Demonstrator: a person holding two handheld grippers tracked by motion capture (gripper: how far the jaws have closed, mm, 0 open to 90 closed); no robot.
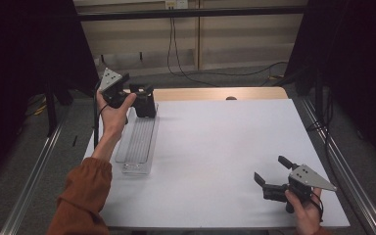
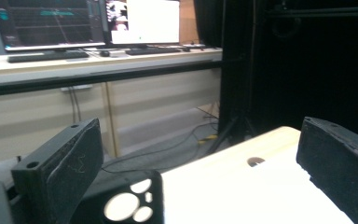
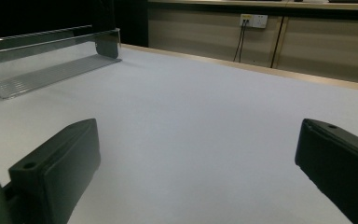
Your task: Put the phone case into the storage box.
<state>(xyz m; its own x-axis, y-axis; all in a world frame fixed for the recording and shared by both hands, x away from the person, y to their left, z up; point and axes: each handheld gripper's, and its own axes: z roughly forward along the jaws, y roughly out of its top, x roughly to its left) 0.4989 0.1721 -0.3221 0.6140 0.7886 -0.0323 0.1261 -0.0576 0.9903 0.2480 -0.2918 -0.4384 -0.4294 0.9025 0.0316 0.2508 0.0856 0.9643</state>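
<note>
The left gripper point(image 1: 144, 100) is held raised over the far end of a clear plastic tray point(image 1: 138, 142), which lies along the left side of the white table point(image 1: 215, 156). Its jaws are spread wide and nothing is gripped between them. In the left gripper view, a black phone case point(image 2: 126, 200) with round camera cut-outs is seen just below the jaws, beside one of them. The right gripper point(image 1: 269, 178) is held low over the table's near right corner, well apart from the tray; its jaws are likewise spread wide and empty.
</note>
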